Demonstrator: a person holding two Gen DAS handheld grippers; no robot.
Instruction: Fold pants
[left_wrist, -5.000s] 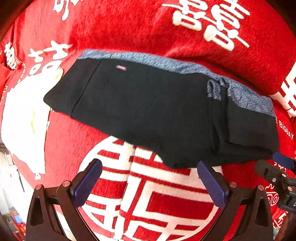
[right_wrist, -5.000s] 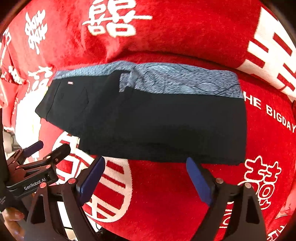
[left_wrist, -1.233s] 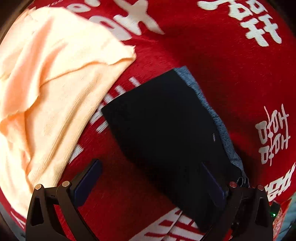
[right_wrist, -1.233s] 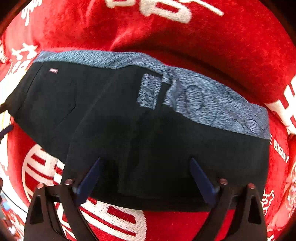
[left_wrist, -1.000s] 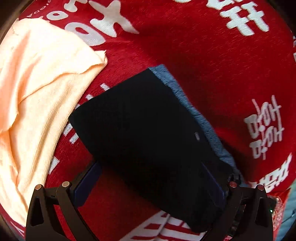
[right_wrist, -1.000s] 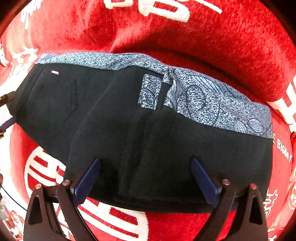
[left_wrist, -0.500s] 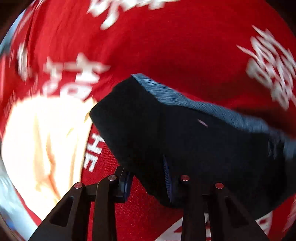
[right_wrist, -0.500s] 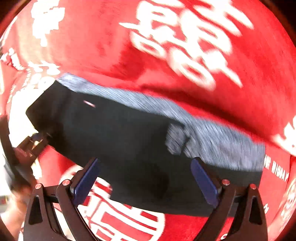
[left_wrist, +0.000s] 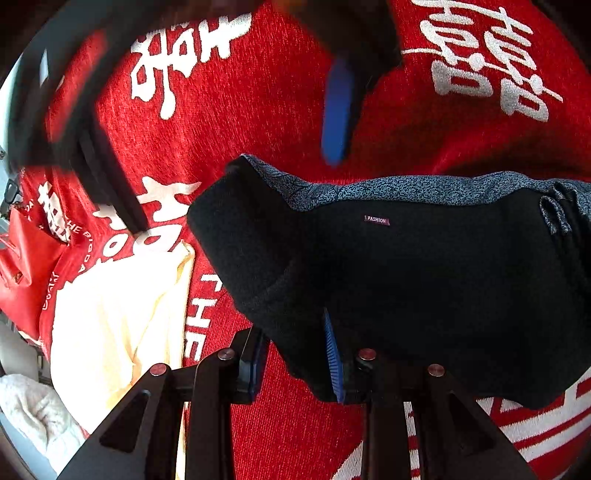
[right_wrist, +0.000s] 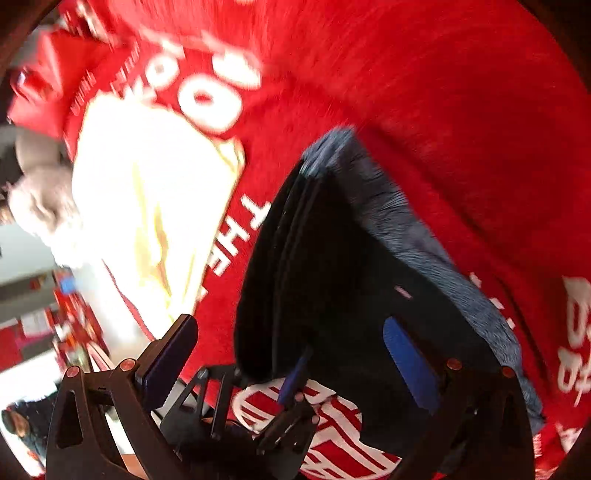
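The black pants (left_wrist: 424, 280) with a blue-grey patterned waistband (left_wrist: 406, 186) lie folded on the red blanket (left_wrist: 258, 92). My left gripper (left_wrist: 295, 354) is shut on the near left corner of the pants. In the right wrist view the pants (right_wrist: 351, 295) fill the middle, and my right gripper (right_wrist: 291, 354) is open above them, its fingers (right_wrist: 410, 362) wide apart. The left gripper (right_wrist: 295, 380) shows there too, clamped on the pants' near edge. The right gripper's blue pad (left_wrist: 338, 110) hangs blurred over the blanket in the left wrist view.
A pale yellow cloth (left_wrist: 118, 314) lies on the blanket left of the pants; it also shows in the right wrist view (right_wrist: 155, 206). A white towel (left_wrist: 33, 410) sits at the far left edge. The blanket bears white characters (left_wrist: 484, 55).
My left gripper has closed on the pants' left corner. My right gripper has swung left across the pants toward that same end, still open.
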